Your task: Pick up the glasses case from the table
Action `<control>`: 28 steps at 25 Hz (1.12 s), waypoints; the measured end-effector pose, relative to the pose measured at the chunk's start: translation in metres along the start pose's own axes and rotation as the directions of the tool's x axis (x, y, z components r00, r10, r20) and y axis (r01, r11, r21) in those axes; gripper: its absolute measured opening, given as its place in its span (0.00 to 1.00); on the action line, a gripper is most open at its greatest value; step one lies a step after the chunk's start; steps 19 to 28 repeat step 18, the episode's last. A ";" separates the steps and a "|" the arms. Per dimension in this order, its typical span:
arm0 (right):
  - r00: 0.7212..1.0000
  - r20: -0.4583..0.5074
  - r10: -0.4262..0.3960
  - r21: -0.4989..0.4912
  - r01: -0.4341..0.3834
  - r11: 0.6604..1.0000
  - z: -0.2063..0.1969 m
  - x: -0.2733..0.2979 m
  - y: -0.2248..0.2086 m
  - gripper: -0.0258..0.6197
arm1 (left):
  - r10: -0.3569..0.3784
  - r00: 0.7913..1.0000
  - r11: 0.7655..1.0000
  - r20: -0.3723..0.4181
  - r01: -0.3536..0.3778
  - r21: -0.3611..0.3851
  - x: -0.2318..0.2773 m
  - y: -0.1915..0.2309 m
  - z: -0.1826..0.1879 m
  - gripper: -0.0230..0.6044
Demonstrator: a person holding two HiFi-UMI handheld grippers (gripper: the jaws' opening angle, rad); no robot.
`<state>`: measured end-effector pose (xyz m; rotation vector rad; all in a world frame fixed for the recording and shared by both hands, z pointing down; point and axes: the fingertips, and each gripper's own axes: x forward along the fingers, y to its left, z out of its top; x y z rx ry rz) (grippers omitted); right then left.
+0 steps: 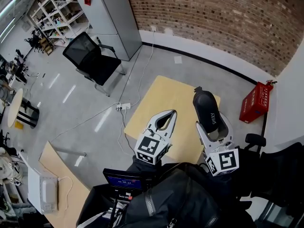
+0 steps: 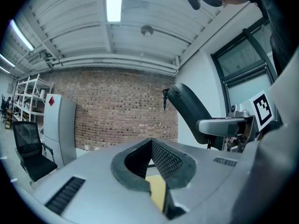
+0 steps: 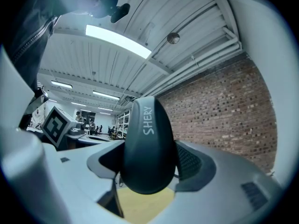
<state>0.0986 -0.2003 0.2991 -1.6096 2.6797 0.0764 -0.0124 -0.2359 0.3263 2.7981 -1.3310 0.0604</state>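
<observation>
The black glasses case [image 1: 207,109] is off the table, standing upright in the air with my right gripper [image 1: 213,128] shut on its lower end. In the right gripper view the case [image 3: 148,148] fills the space between the jaws of that gripper [image 3: 149,174], white lettering facing the camera. My left gripper [image 1: 173,112] hovers beside it over the light wooden table [image 1: 161,96], jaws shut tip to tip with nothing between them. The left gripper view shows the left gripper [image 2: 152,142] with its padded jaws meeting, and the held case [image 2: 189,111] off to the right.
A black office chair [image 1: 90,56] and a grey cabinet [image 1: 111,18] stand beyond the table at the left. A red crate [image 1: 256,101] sits by the brick wall at the right. A power strip [image 1: 123,107] with cables lies on the floor. A wooden board [image 1: 61,184] lies at lower left.
</observation>
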 end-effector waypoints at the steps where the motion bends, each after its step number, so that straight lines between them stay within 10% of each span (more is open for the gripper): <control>1: 1.000 0.000 -0.001 0.000 0.001 1.000 -0.001 -0.001 -0.001 0.57 | -0.001 1.000 1.000 -0.001 0.001 0.001 0.000 -0.001 -0.001 0.04; 28: 1.000 -0.007 -0.004 0.015 0.004 1.000 -0.010 -0.002 -0.007 0.57 | 0.003 1.000 1.000 -0.010 -0.003 -0.003 0.005 -0.004 -0.007 0.04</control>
